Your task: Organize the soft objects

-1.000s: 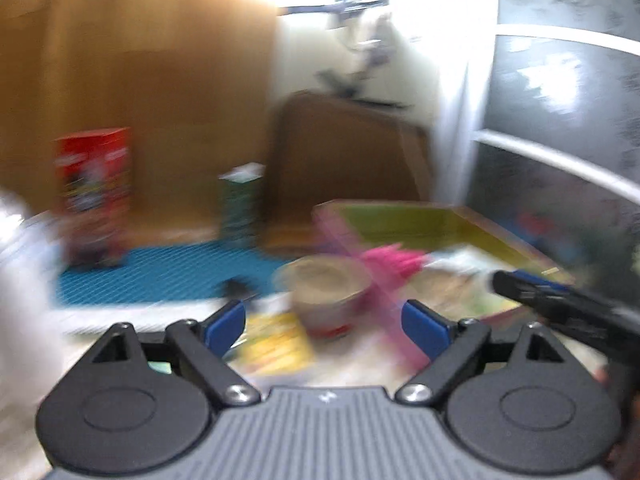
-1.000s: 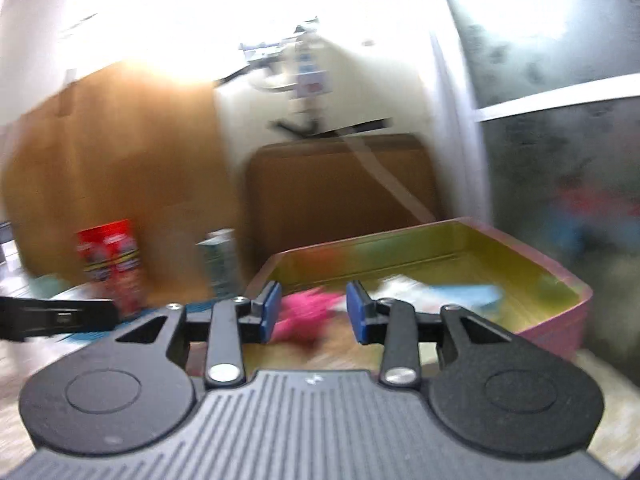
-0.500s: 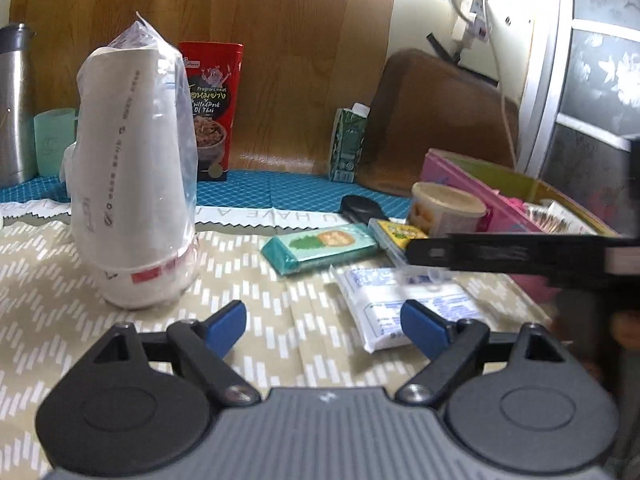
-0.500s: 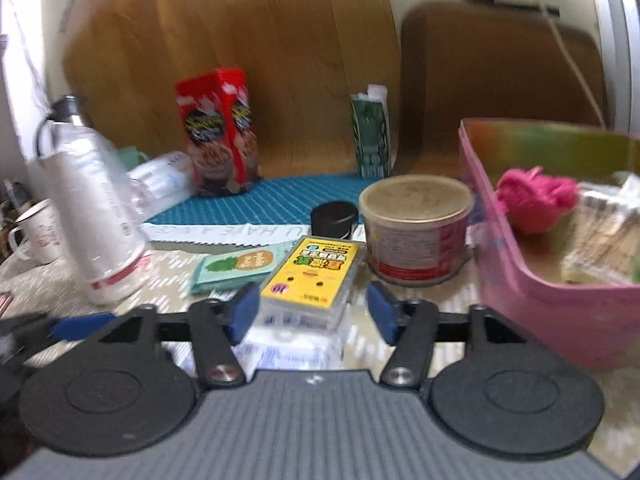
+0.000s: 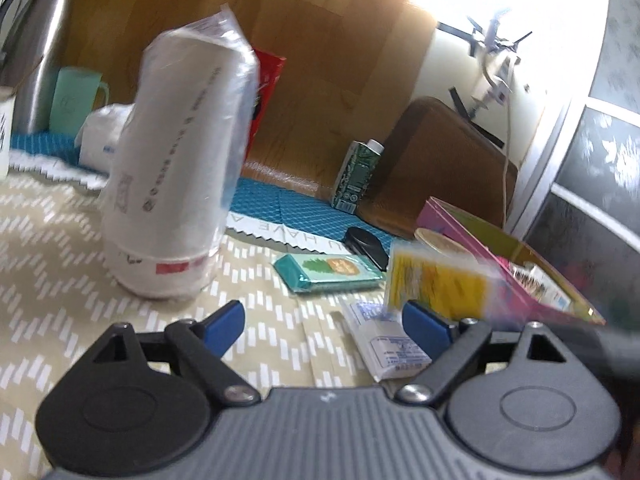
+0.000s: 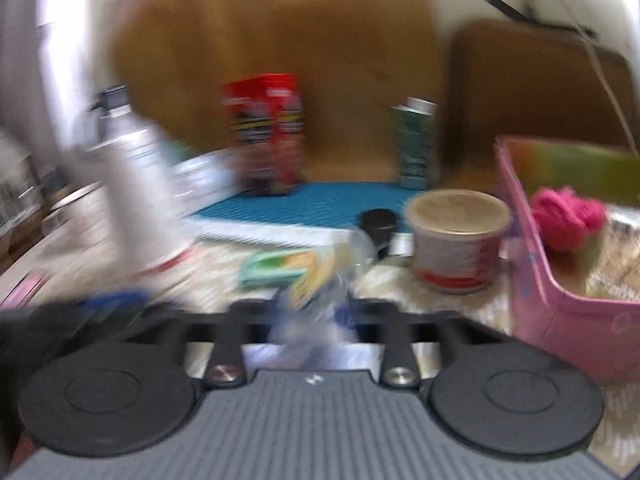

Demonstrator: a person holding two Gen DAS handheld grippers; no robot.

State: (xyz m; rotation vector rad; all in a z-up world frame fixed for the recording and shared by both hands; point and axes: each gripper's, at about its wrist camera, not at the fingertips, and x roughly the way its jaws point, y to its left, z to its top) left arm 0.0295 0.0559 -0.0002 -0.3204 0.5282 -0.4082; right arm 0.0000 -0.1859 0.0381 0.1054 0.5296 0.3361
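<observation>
Status of right gripper (image 6: pixel 312 316): its jaws were closing, and the crinkled clear wrapper of the small yellow soft pack (image 6: pixel 310 280) lay pinched between them. The right wrist view was heavily blurred, so I could not tell how far onto the pack the grip reached. My left gripper (image 5: pixel 324 320) stood spread with nothing between its jaws, low over the beige patterned table (image 5: pixel 60 260).

Location of item: the yellow pack sat towards the right side of the table, beside the flat white plastic sachet (image 5: pixel 384 340) and just short of the pink open box (image 6: pixel 532 272). That box stood at the right edge and already held a ball of pink yarn (image 6: pixel 568 218). I could not tell whether the pack was clear of the table.

Handling, as I judged it:
- The pack looked light and compressible; firm pressure would crush it without damage.
- The film wrapper looked slippery and loose, so a grip on film alone could slide.
- Recommended hold was across the short sides of the body, not the wrapper's edge.
</observation>
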